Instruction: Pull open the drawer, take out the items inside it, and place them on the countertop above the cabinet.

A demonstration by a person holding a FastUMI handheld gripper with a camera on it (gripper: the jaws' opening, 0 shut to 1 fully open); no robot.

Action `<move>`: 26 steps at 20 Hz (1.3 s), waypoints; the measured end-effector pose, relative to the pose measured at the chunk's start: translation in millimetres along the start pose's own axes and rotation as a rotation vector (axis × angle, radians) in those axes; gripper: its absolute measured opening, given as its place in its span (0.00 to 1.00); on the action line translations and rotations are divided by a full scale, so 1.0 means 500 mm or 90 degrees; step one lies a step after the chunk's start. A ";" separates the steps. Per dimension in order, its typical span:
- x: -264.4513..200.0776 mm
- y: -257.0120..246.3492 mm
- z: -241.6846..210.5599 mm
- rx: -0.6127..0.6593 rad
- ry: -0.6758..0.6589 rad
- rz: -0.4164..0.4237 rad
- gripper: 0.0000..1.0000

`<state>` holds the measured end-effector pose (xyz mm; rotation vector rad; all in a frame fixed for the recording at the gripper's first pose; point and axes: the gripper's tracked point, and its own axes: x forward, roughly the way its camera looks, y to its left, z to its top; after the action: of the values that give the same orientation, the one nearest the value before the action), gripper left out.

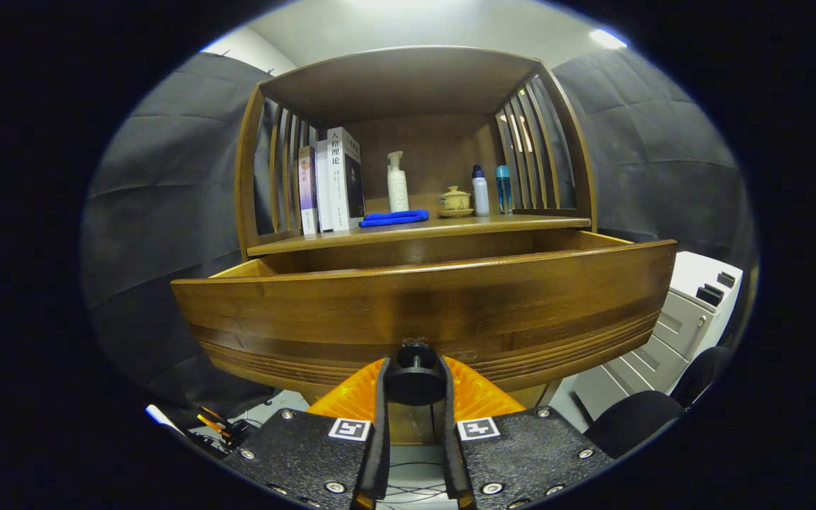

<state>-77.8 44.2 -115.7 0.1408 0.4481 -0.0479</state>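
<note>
Fingers (382, 425) of your gripper (415, 386) clamp drawer knob (415, 381), both pads pressing. Drawer (422, 312) pulled open at 12 o'clock; blue cloth (394, 218) on countertop (521, 222) beyond.

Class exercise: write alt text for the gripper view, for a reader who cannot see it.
The gripper is shut on the round knob of a wooden drawer, already pulled out from the cabinet. On the countertop beyond stand books, a pump bottle, a blue cloth, a lidded cup and two small bottles.

Knob (415, 382) between jaws, before drawer (422, 312)
</note>
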 end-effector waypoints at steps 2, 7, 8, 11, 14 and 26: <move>-0.001 -0.001 0.002 -0.001 -0.003 0.003 0.32; -0.015 0.006 0.023 0.013 -0.009 0.026 0.48; -0.025 0.009 0.046 0.026 -0.024 0.035 0.57; -0.056 0.016 0.105 0.064 -0.046 0.055 0.85; -0.059 0.007 0.190 0.081 -0.070 0.049 0.95; 0.130 0.034 0.270 -0.025 0.114 -0.020 0.96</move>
<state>39.9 40.5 -21.2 0.0996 0.6297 -0.0584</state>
